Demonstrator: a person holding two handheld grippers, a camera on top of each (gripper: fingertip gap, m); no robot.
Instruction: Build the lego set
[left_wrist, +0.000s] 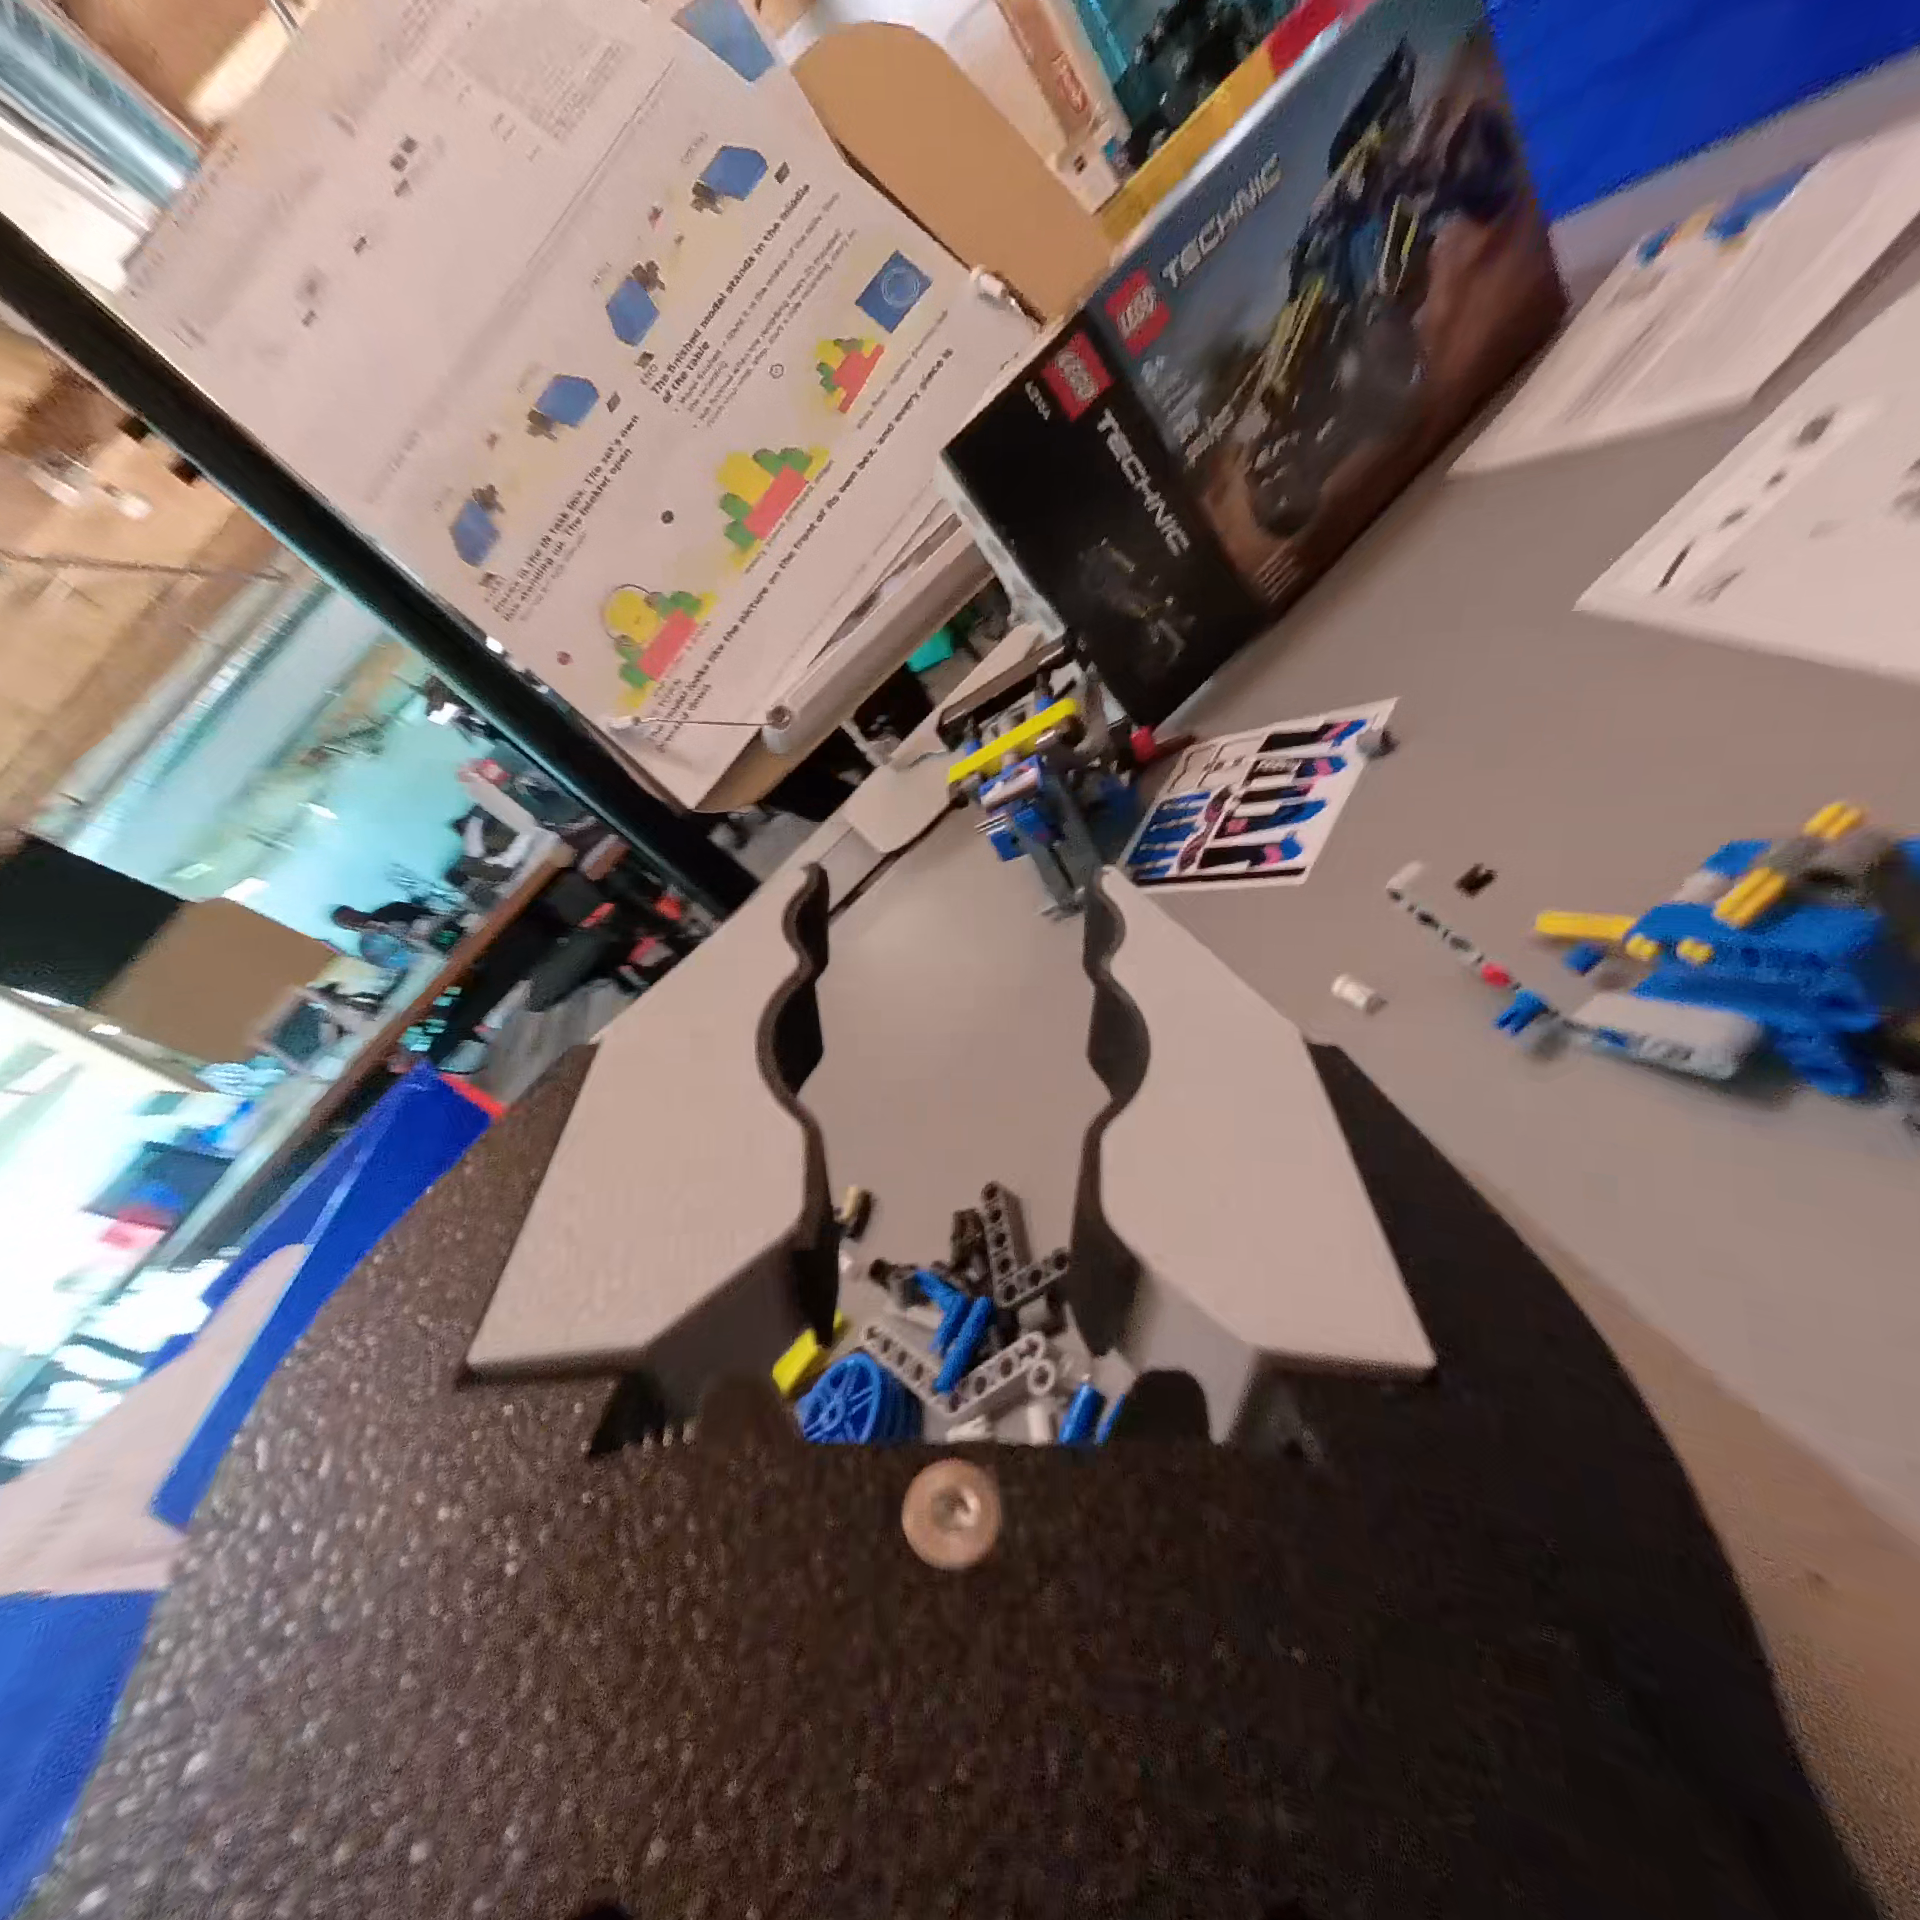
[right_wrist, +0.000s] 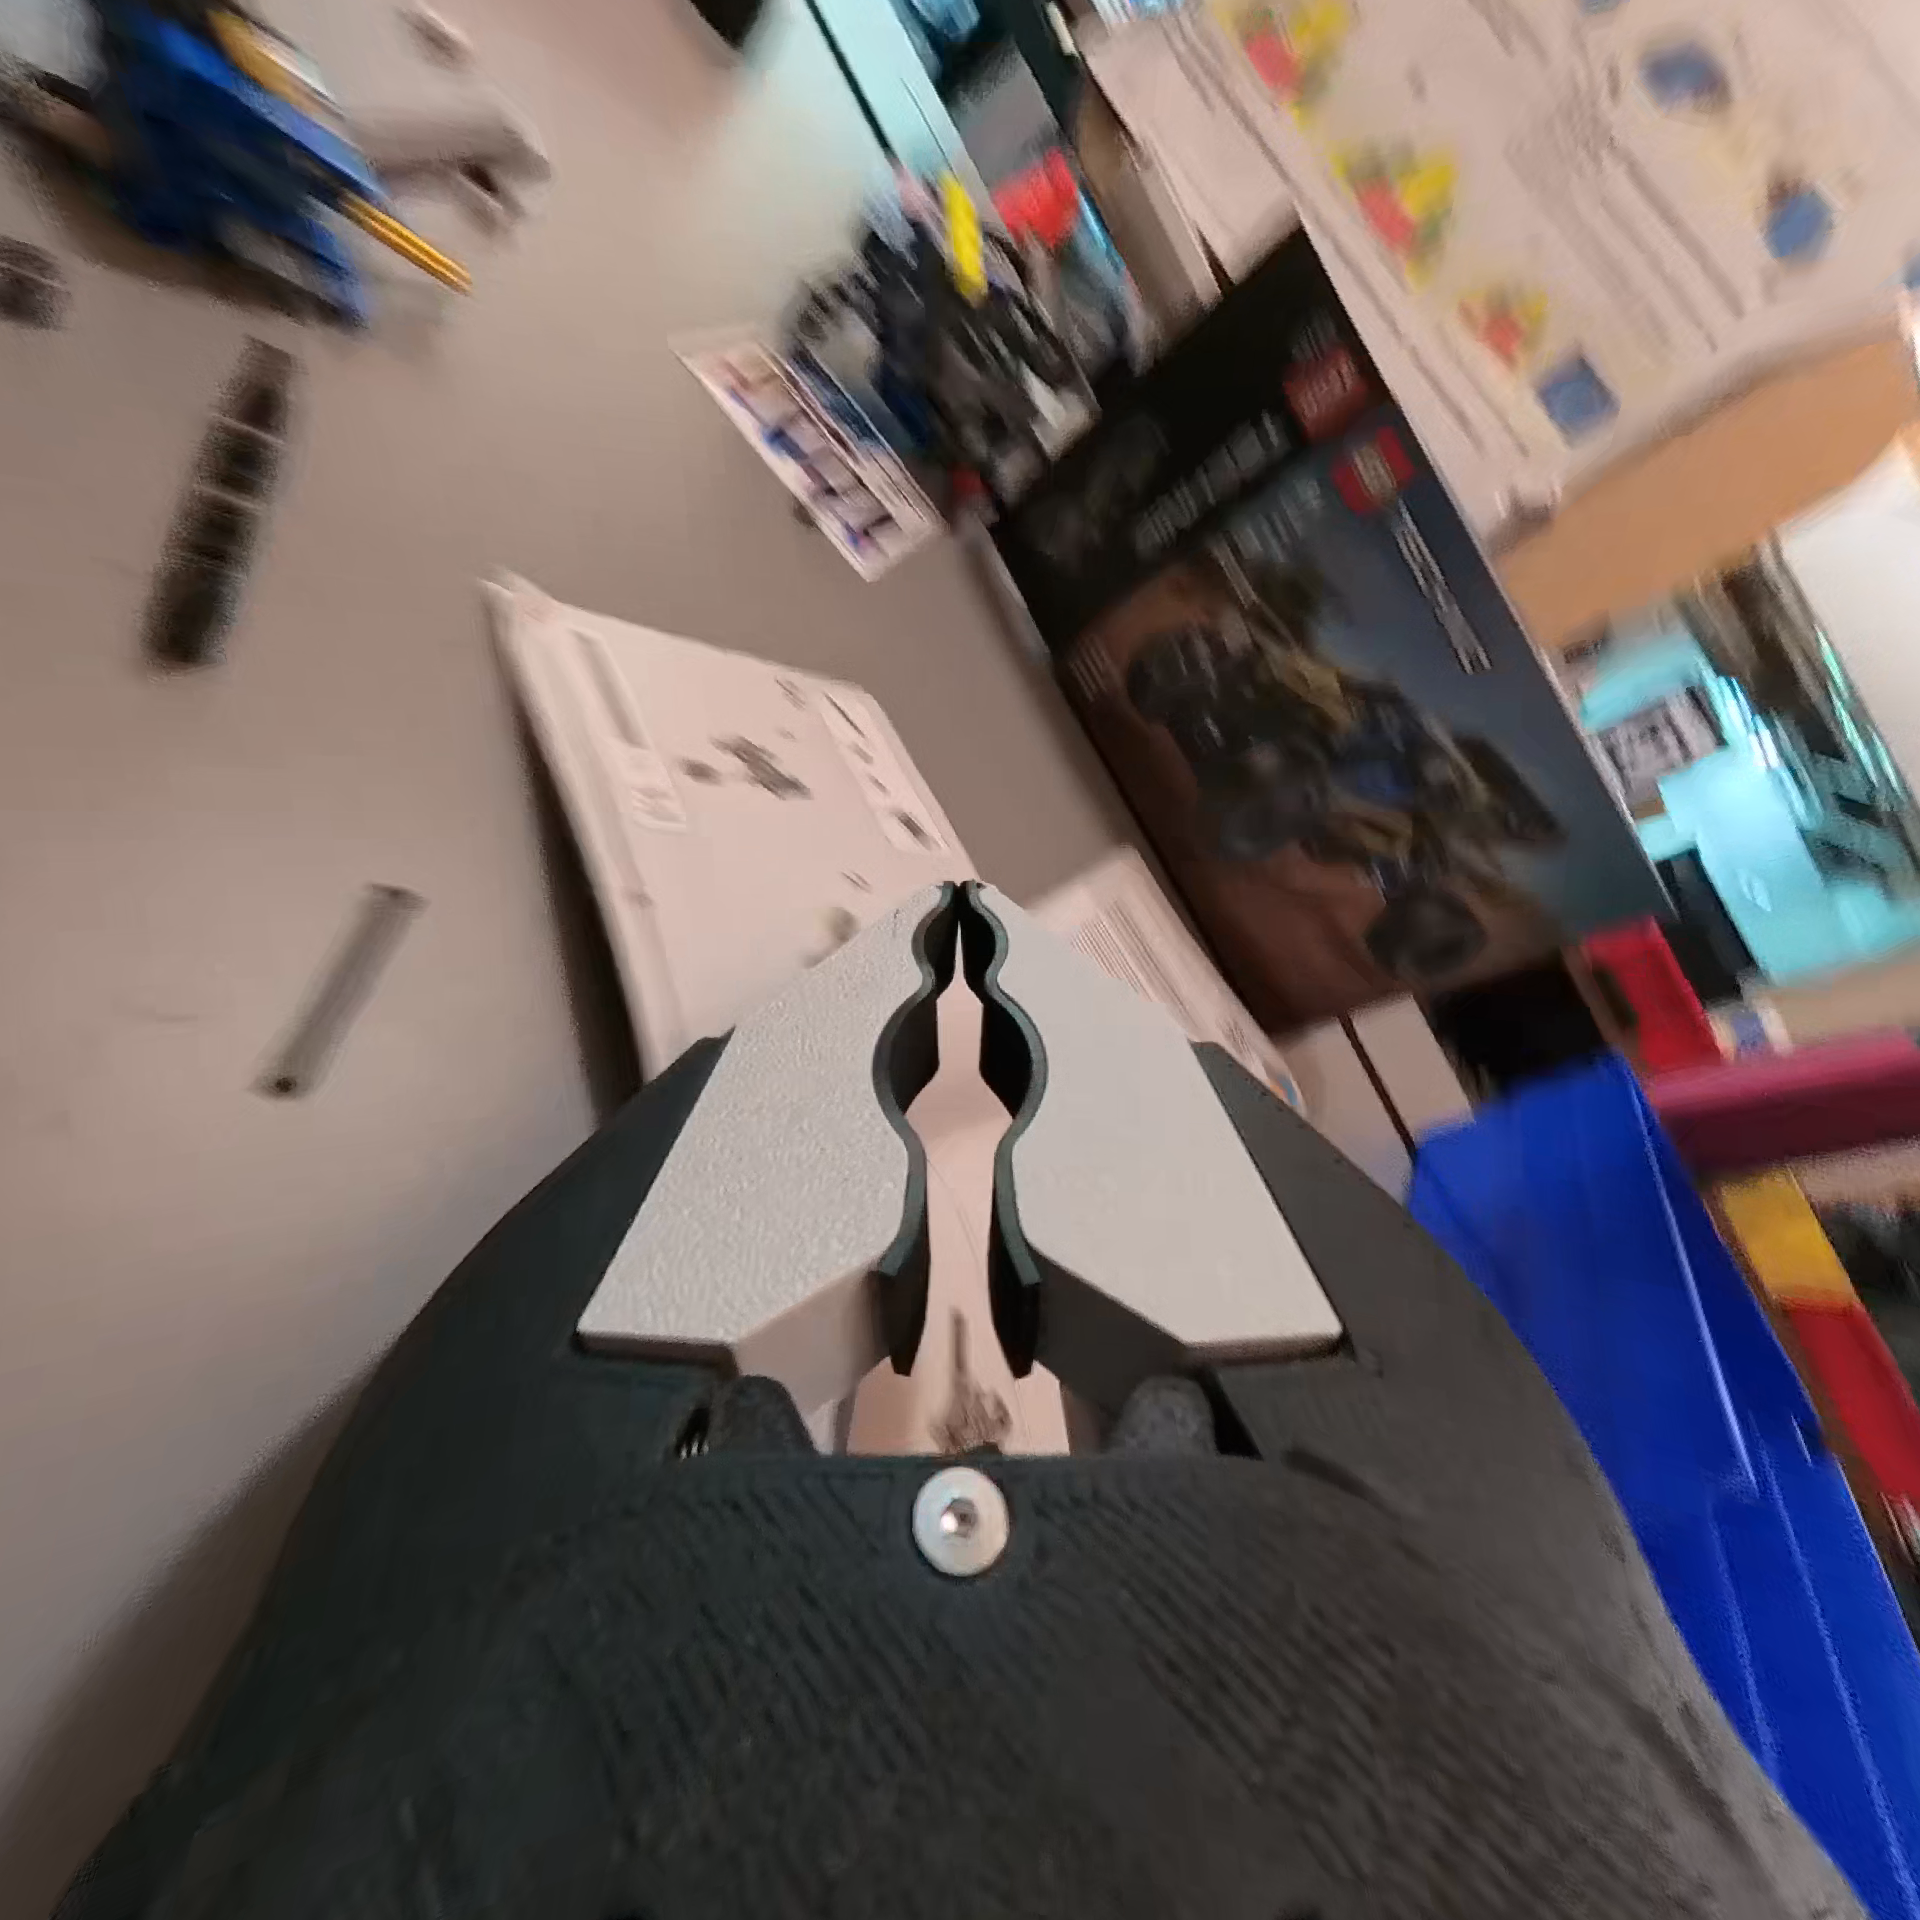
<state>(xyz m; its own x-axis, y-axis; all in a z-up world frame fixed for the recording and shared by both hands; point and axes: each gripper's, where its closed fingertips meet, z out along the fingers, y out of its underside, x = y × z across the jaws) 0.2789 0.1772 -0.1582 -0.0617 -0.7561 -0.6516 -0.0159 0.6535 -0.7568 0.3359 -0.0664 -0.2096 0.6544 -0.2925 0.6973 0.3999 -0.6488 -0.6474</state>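
My left gripper (left_wrist: 961, 883) is open and empty above the grey table. A pile of loose blue, grey, black and yellow pieces (left_wrist: 961, 1340) lies under the base of its fingers. A part-built blue and yellow model (left_wrist: 1756, 977) sits to the right, with small loose pieces (left_wrist: 1434, 935) beside it. A second blue and yellow sub-assembly (left_wrist: 1023, 790) stands ahead, next to a sticker sheet (left_wrist: 1247, 800). My right gripper (right_wrist: 958, 891) is shut with nothing visible between its tips, over the open instruction booklet (right_wrist: 727, 790). The blue model (right_wrist: 229, 177) is blurred at upper left.
The black set box (left_wrist: 1268, 395) stands at the table's far side and shows in the right wrist view (right_wrist: 1340, 707). A large instruction poster (left_wrist: 540, 343) leans behind. A blue bin (right_wrist: 1652, 1351) is right of my right gripper. Dark beams (right_wrist: 218, 499) and a grey axle (right_wrist: 332, 987) lie left. About 25 cm separates my left fingertips from my right.
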